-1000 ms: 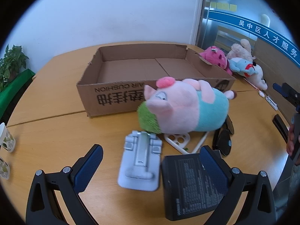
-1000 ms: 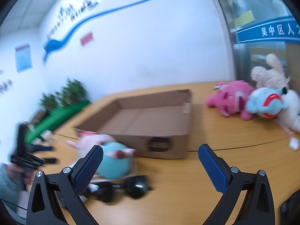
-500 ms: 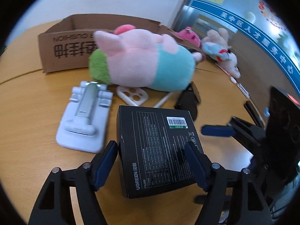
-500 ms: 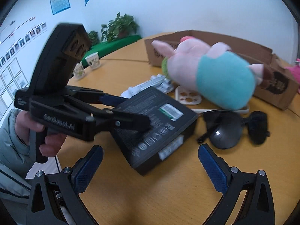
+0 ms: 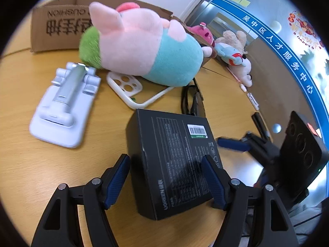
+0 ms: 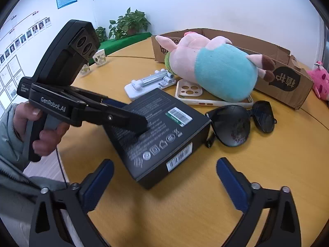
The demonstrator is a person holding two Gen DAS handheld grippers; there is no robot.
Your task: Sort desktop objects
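The black box (image 5: 174, 160) lies flat on the worktop (image 5: 41, 175) at the 6 o'clock side of the clutter, and the left tool (image 5: 166, 181) straddles its near end, fingers partly closed along the two long sides; whether the pads actually press the cardboard cannot be told. The right tool (image 6: 164, 183) hovers wide open and empty just short of the box's near corner. The box looks stiff, smooth-skinned retail card, probably light, so its flat sides should suit a squeeze across the narrow width, though the glossy faces may slip if held only near one end. At 12 o'clock from it lies one plush pig (image 5: 144, 49), soft and bulky, best pinched at a limb or ear. One white folding stand (image 5: 63, 107) sits at 10 o'clock, rigid. One phone case (image 5: 125, 84) is partly tucked under the pig, thin and flexible. One pair of sunglasses (image 6: 240, 121), fragile, lies at 1 o'clock. One open cardboard carton (image 5: 59, 26) waits behind.
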